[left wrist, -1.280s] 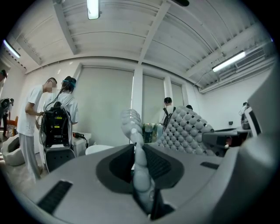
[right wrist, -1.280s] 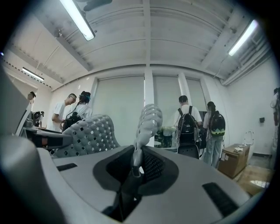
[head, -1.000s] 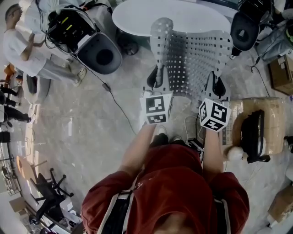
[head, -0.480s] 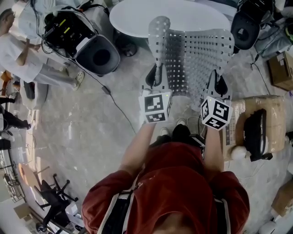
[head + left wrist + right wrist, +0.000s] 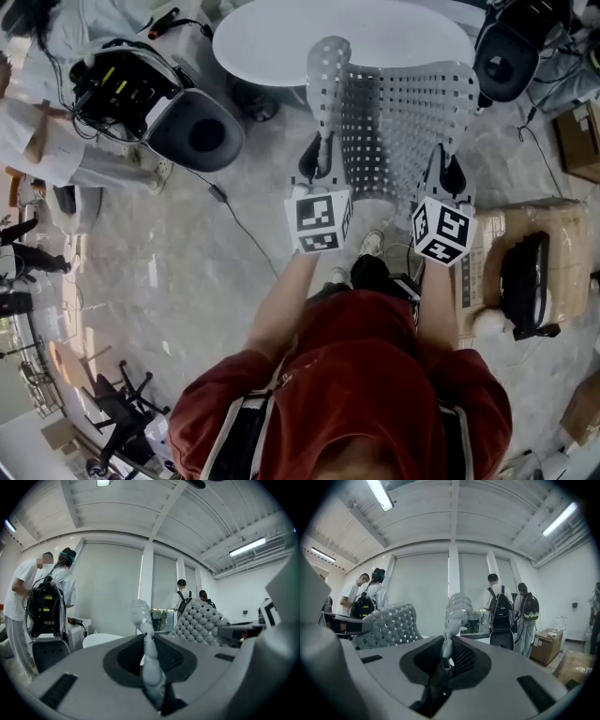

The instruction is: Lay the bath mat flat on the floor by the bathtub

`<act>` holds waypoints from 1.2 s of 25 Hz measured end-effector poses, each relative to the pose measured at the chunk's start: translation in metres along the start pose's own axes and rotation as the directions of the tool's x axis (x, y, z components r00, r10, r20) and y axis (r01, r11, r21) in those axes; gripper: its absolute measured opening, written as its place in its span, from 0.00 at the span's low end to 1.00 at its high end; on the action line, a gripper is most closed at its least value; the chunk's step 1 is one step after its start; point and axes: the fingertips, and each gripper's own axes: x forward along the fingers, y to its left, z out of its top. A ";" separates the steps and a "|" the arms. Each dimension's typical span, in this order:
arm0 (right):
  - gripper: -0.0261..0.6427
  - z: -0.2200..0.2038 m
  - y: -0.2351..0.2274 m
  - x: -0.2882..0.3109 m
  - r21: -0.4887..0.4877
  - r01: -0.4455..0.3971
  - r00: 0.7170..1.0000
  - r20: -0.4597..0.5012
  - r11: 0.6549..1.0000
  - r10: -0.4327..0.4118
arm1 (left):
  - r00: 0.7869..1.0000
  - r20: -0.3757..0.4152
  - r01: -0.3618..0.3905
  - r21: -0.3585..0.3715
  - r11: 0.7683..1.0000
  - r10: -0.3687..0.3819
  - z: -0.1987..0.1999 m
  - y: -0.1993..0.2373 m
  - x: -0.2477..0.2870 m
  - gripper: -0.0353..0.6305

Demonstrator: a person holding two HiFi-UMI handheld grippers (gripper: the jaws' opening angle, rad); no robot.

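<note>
Your arms reach forward side by side, nearly level, left claw (image 5: 321, 155) and right claw (image 5: 451, 161) each clamped on a mat (image 5: 398, 112) edge, holding it up beside the tub (image 5: 281, 37).

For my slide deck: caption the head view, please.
Left gripper and right gripper hold a perforated bath mat up before the white bathtub.
</note>
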 end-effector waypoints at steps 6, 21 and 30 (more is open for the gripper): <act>0.11 -0.004 -0.031 0.038 0.013 0.000 1.000 -0.010 1.000 0.000 | 1.000 -0.006 -0.005 0.017 1.000 0.005 0.004 -0.017 0.044 0.15; 0.11 -0.012 -0.081 0.119 0.029 -0.045 0.998 -0.040 0.999 0.046 | 0.998 -0.044 -0.052 0.025 0.998 0.053 0.003 -0.043 0.125 0.15; 0.11 -0.039 -0.072 0.151 0.015 -0.057 0.993 -0.106 0.998 0.058 | 0.992 -0.102 -0.079 -0.004 0.997 0.078 -0.029 -0.019 0.150 0.15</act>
